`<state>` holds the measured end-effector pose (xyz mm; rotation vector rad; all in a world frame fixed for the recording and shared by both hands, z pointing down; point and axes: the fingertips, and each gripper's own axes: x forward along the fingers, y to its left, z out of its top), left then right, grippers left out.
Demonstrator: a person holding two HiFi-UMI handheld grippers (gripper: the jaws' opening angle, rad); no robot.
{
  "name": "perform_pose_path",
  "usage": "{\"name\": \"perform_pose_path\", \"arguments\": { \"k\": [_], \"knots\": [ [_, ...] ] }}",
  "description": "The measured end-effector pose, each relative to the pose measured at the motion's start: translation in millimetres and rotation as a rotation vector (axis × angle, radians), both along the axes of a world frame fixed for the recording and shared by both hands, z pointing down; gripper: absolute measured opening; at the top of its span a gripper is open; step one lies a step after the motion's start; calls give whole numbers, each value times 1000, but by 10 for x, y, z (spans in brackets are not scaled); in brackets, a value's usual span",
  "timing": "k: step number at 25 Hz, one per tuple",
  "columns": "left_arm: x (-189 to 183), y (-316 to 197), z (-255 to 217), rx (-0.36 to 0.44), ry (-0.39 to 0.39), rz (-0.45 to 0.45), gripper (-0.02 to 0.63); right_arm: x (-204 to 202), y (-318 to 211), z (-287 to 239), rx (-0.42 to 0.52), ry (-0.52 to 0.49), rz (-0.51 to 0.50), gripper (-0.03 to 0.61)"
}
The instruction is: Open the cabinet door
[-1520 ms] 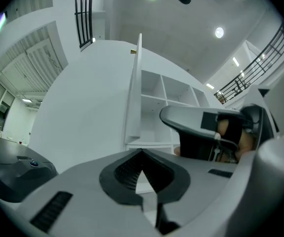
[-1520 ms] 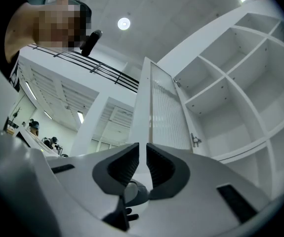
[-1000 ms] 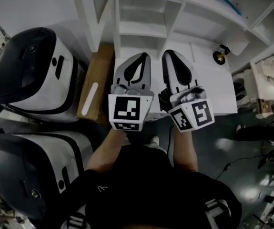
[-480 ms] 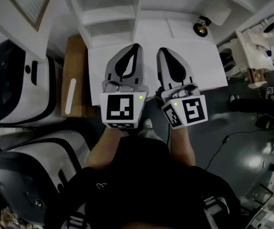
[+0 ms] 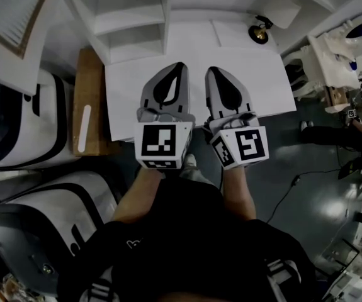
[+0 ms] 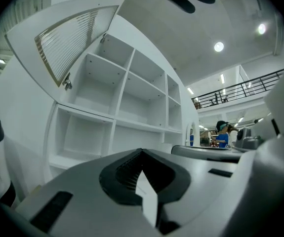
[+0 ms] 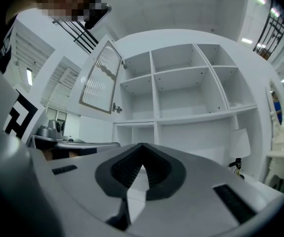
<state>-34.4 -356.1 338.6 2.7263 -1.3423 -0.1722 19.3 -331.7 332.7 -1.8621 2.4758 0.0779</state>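
The white cabinet [image 5: 121,17] stands ahead with its shelves bare. Its door [image 5: 9,10], a louvered panel in a wood-coloured frame, hangs swung wide open at the upper left. The door [image 6: 67,41] also shows in the left gripper view, and in the right gripper view the same door [image 7: 100,80] stands out from the shelves. My left gripper [image 5: 172,69] and right gripper [image 5: 214,73] hover side by side over the white counter [image 5: 124,93], apart from the door. Both are shut on nothing, the left gripper [image 6: 142,153] and right gripper [image 7: 141,148] with tips together.
A small lamp [image 5: 257,33] stands on the counter's far right. A wooden side board [image 5: 87,102] adjoins the counter on the left, beside two black-and-white machines [image 5: 36,131]. A cable [image 5: 288,197] trails over the dark floor at right. Far off stands a person in blue [image 6: 223,134].
Both grippers have drawn back from the shelves toward me and sunk a little, still side by side. The open door has come into view at the upper left.
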Motion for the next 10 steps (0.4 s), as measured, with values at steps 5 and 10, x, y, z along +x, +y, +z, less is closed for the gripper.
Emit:
{"name": "perform_pose_path", "arguments": {
  "k": [5, 10],
  "knots": [
    [97, -46, -2, 6, -16, 0, 5, 98, -62, 30, -6, -3, 1, 18],
    [211, -61, 16, 5, -25, 0, 5, 210, -85, 65, -13, -2, -1, 18]
  ]
}}
